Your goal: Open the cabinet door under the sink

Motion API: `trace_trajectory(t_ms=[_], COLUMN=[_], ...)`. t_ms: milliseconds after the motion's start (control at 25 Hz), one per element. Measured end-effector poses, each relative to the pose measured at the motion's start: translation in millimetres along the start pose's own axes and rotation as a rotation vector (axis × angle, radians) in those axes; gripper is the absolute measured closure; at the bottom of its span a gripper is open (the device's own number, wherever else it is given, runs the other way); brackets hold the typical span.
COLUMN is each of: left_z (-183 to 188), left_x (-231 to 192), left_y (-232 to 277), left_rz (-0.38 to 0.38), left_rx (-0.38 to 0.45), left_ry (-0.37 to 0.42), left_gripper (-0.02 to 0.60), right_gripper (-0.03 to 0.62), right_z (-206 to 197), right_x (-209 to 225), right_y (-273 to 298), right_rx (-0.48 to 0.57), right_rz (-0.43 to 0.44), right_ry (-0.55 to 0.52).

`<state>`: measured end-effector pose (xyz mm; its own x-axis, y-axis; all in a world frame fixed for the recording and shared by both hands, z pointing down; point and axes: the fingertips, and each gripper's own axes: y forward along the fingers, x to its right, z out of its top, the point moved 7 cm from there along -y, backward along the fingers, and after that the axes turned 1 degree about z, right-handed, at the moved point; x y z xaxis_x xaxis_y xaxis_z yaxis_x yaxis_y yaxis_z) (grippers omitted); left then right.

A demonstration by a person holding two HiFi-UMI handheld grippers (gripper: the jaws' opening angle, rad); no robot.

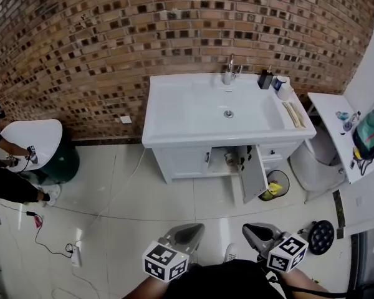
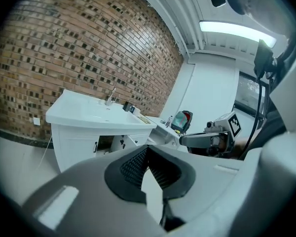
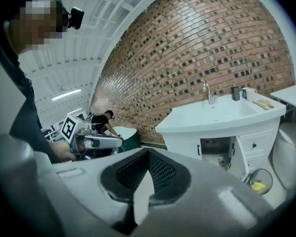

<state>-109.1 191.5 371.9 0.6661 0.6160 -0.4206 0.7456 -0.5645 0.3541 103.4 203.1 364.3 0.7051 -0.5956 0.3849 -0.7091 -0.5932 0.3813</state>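
Brick-walled washroom with tiled floor: cabinet door (image 1: pixel 254 174) under sink (image 1: pixel 187 111) swung open, well ahead of left tongs (image 1: pixel 192 230) and right tongs (image 1: pixel 254 230), both closed, empty.

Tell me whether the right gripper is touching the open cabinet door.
Apart. Head view: the right gripper sits at the bottom edge, with floor between it and the cabinet door.

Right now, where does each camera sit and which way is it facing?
Head view: on the head, looking down at the sink cabinet, door open; left gripper and right gripper below.
Left gripper view: along its shut fingers toward the cabinet; right gripper alongside.
Right gripper view: likewise, left gripper alongside.
Shared: the cabinet's open door.
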Motion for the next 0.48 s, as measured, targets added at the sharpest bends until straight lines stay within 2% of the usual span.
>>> trace_trajectory(t_ms=[480], left_z=[-5.6], left_x=[22.1], left_y=[13.9], left_rz=[0.032], left_rx=[-0.006], left_ry=[0.013], left_gripper=[0.565], right_gripper=[0.594], right_z=[2.4], right_x=[18.1], right_y=[-10.3], right_rx=[0.0], right_rz=[0.058], right_ry=[-0.014])
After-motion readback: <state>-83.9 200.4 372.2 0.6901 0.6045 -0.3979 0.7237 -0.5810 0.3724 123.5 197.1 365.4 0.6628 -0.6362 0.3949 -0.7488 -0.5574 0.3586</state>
